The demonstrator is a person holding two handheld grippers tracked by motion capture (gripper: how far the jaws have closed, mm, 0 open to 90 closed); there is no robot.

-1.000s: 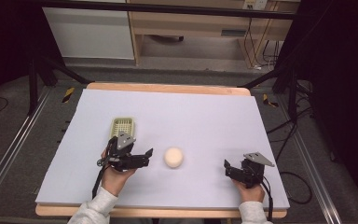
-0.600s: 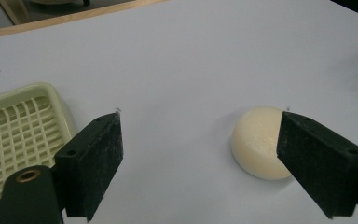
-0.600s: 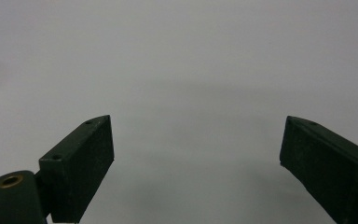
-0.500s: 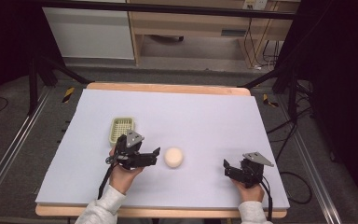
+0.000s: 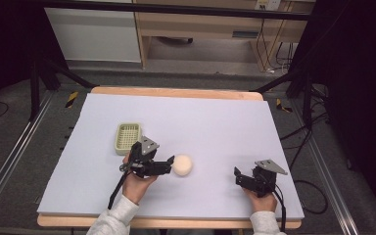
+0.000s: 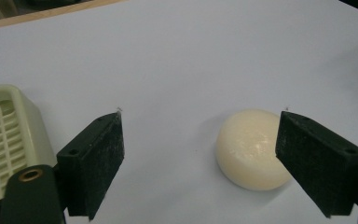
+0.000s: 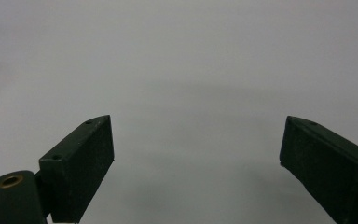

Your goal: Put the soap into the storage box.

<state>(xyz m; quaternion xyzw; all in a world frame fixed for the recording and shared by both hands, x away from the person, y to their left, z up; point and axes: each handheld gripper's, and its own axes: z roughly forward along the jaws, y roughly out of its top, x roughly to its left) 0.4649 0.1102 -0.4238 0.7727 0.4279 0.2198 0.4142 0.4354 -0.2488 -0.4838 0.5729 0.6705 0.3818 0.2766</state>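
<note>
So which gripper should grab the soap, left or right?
Left. The left gripper is open right beside the soap, which sits near one jaw. The right gripper is open farther off.

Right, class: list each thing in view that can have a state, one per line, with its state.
Left claw: open, jaws either side of the soap, not gripping.
Right claw: open, empty.
Soap: lying free on the table.
Soap dish: upright, empty.

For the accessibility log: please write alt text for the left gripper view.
A round cream soap bar lies on the white table between the open black jaws of the left tool, close to the right jaw. A pale slotted soap dish sits at the left edge.
</note>
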